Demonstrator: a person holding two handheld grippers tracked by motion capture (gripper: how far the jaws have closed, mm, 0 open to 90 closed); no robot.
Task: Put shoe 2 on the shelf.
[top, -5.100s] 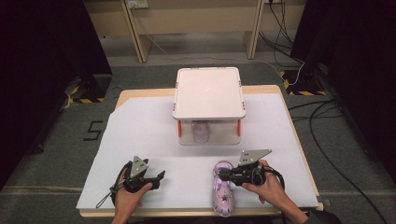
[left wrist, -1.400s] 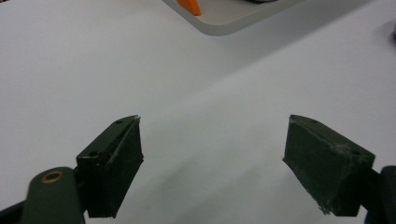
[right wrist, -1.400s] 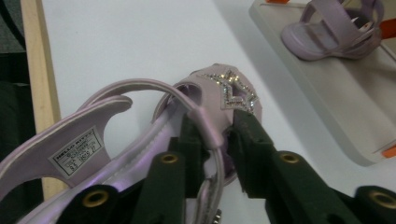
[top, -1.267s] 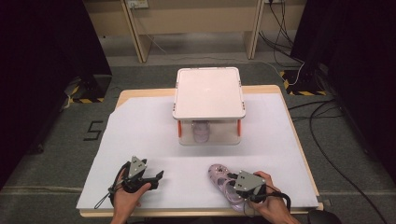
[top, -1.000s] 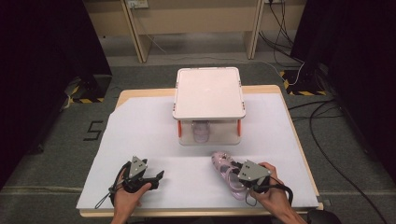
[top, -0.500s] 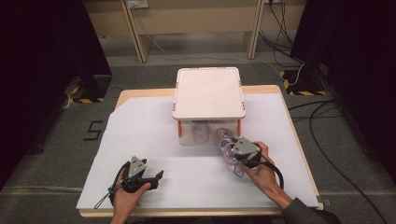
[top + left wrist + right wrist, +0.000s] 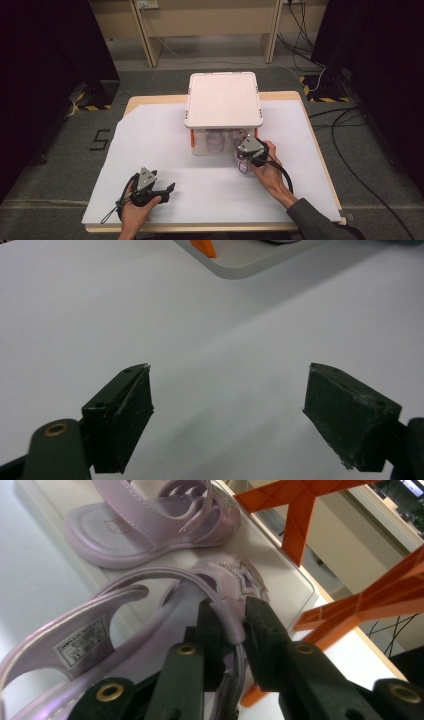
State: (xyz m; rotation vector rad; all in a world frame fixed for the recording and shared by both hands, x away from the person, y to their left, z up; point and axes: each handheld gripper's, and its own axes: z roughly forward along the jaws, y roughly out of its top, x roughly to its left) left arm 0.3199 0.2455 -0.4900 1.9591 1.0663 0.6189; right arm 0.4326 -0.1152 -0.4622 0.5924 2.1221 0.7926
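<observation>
Pinching the sandal's [image 7: 150, 630] strap, your right gripper [image 7: 231, 622] wants a level slide onto the shelf [image 7: 280, 587] beside its mate [image 7: 150, 517], while your left gripper [image 7: 227, 405] waits, jaws wide apart.

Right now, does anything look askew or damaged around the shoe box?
Nothing stands out. One lilac sandal lies flat inside the clear box; the right gripper pinches the second sandal by its strap at the opening.

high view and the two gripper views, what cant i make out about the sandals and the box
- Held sandal: heel end cut off by the right gripper view's edge; the right tongs cover its middle.
- Sandal label: print too small to read.
- Sandal in the box: in the high view the white lid hides most of it.
- Box: left gripper view cuts off all but a corner.
</observation>
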